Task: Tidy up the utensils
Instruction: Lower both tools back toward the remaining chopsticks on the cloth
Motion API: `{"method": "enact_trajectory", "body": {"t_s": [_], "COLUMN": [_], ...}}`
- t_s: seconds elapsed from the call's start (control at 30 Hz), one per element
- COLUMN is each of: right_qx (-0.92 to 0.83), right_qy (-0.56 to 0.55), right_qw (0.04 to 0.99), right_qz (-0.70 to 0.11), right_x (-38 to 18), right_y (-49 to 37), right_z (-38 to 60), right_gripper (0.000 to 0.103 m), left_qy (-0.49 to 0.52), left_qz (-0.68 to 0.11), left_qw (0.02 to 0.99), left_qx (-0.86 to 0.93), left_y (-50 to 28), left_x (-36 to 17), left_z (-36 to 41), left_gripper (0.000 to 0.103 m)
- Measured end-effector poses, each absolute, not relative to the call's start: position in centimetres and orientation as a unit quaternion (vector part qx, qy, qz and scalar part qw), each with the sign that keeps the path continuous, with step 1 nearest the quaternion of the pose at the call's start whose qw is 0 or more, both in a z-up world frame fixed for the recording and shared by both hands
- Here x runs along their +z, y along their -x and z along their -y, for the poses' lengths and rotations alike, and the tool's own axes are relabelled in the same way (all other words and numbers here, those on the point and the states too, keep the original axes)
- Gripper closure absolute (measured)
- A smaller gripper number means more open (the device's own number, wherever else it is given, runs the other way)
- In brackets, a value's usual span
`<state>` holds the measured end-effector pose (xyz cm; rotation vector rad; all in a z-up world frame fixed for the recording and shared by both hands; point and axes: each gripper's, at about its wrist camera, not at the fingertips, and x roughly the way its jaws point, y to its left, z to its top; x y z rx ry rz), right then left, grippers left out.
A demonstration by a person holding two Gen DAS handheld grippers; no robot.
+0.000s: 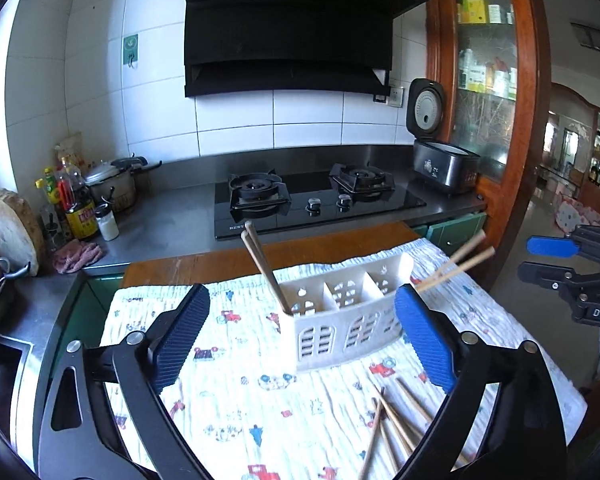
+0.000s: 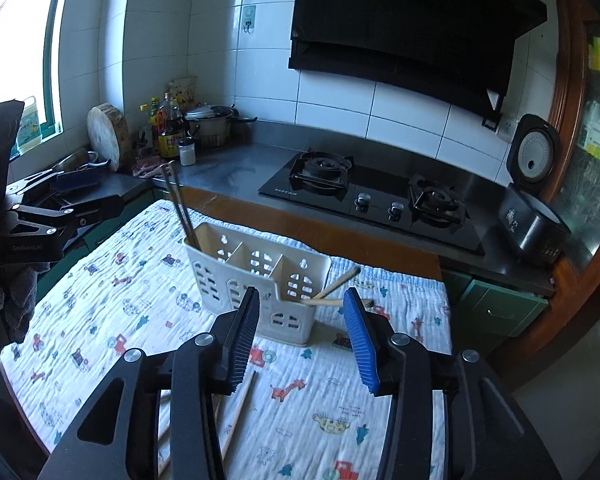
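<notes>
Both grippers empty right now: left gripper (image 1: 302,338) has its jaws spread wide, right gripper (image 2: 300,340) the same, nothing between the pads on either. White slotted caddy (image 1: 348,316) sits on the printed cloth (image 1: 228,364), dead ahead at 12 o'clock of the left cam. One chopstick pair (image 1: 266,270) stands in its far-left compartment, leaning toward 11. Another pair (image 1: 456,266) sticks out at the caddy's right end toward 2 o'clock; can't tell if it's inside the slot or resting beside it. Loose chopsticks (image 1: 392,424) lie scattered on the cloth at 5 o'clock of the left cam, crossing each other. My read: they're light, stiff, thin and smooth, so they'll roll or pivot in the pads. I'd pinch one near mid-length, across the shaft, picking the topmost of the pile first. Caddy looks light plastic and could slide on the cloth if bumped.
</notes>
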<state>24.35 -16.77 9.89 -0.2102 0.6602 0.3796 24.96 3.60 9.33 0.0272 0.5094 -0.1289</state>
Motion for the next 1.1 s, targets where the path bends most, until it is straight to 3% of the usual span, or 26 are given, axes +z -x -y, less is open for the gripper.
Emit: {"method": "enact_trajectory", "body": {"t_s": [0.23,0.53,1.1], "right_qx": [0.204,0.202,0.166], "right_qy": [0.095,0.063,0.019], "right_qw": [0.915,0.891,0.871], "right_qz": [-0.334,-0.402,-0.461], "right_x": [6.7,-2.2,-9.7], "right_y": [-19.2,-13.9,-11.4], "right_z": [16.3,14.7,10.9], "right_gripper": [0.059,0.06,0.086], "left_qy": [0.003,0.02,0.035], "left_qz": [-0.263,-0.295,-0.339], "left_qw": [0.962,0.954,0.94], "left_qx": [-0.069,-0.038,-0.014], "left_y": [-20.9,-16.4,-12.5], "left_x": [6.8,1.5,-4.6], "left_z": [-4.0,-5.6,-7.9], "left_gripper": [0.006,0.006,0.006]}}
